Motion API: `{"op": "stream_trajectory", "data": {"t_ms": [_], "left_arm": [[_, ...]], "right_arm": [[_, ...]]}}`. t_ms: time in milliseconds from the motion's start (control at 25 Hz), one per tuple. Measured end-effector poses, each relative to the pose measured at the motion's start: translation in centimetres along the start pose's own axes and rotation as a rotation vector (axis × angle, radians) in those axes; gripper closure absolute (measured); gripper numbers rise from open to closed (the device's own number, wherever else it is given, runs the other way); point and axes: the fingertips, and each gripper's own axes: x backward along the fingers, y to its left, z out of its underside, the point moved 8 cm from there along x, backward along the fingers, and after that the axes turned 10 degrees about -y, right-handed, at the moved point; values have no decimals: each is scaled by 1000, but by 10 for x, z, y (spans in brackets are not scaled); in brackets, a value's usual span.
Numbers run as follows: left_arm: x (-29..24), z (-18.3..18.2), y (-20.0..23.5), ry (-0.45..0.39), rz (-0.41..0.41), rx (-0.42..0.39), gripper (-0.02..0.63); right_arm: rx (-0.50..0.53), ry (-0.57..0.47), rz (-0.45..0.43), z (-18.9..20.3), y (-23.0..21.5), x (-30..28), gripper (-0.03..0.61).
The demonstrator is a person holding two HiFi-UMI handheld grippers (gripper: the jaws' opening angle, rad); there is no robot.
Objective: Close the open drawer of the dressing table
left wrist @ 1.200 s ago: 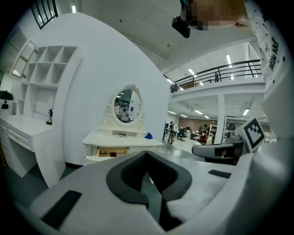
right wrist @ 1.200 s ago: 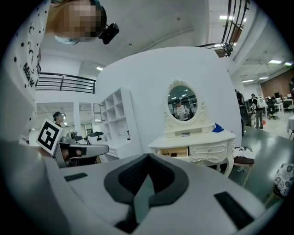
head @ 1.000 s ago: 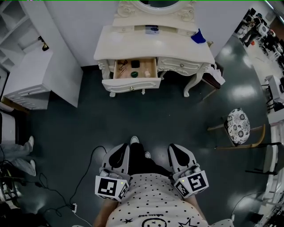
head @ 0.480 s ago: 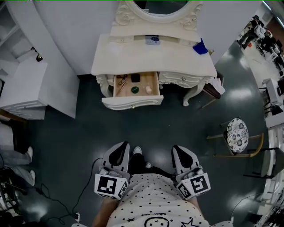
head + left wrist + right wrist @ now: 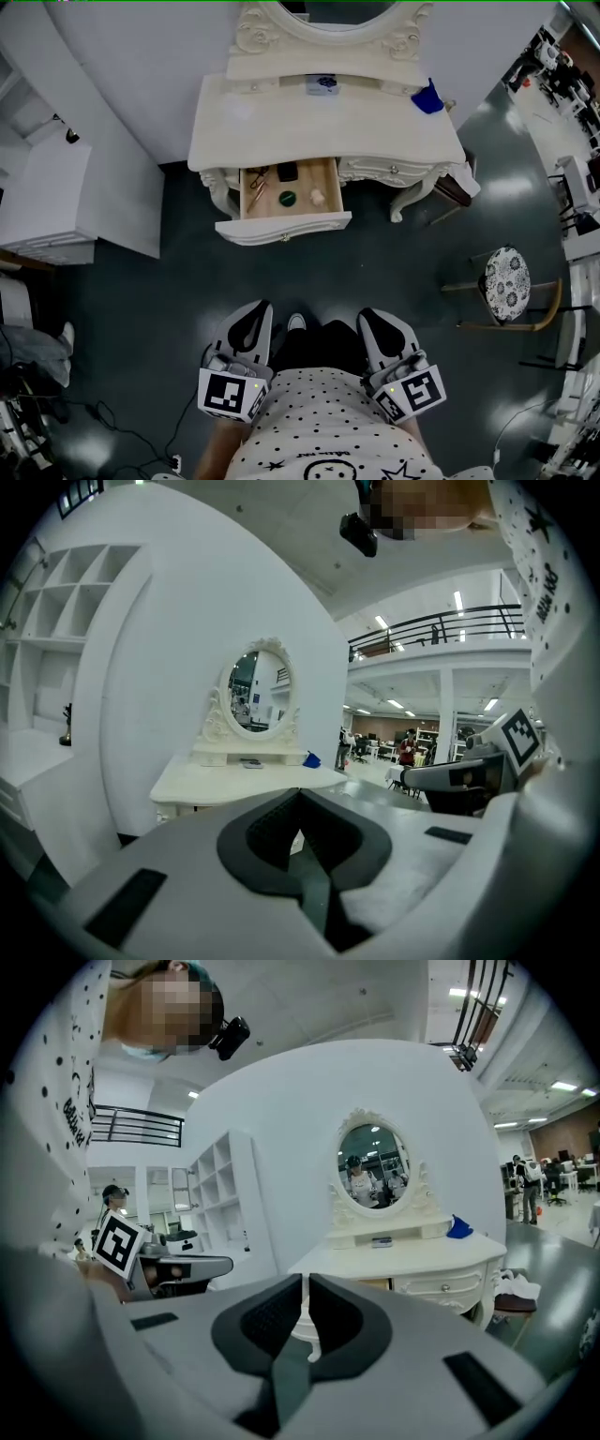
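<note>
The dressing table (image 5: 319, 127) stands against the wall, with the mirror (image 5: 337, 9) at its back and a small thing (image 5: 429, 98) on its back right corner. The drawer (image 5: 283, 228) sticks out of the front, on the left side, with a few little things in it. A stool (image 5: 506, 276) stands well off to the right, and a shelf unit (image 5: 56, 202) stands to the left.

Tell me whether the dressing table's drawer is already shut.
No, the drawer stands pulled out from the dressing table, its wooden inside open to the head view.
</note>
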Motion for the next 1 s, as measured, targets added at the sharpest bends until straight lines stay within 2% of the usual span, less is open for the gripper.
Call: {"op": "stream_trajectory", "data": {"t_ms": [160, 440, 600, 1000], "left_arm": [[-9, 4, 5, 6, -7, 14, 601], [-40, 6, 7, -8, -92, 35, 601], [-66, 2, 3, -15, -151, 45, 601], [-144, -10, -12, -79, -274, -4, 601]], "right_arm": [[18, 1, 12, 0, -9, -10, 566], [11, 36, -5, -1, -48, -29, 568], [24, 42, -38, -11, -80, -46, 568], [55, 18, -95, -36, -178, -68, 568]]}}
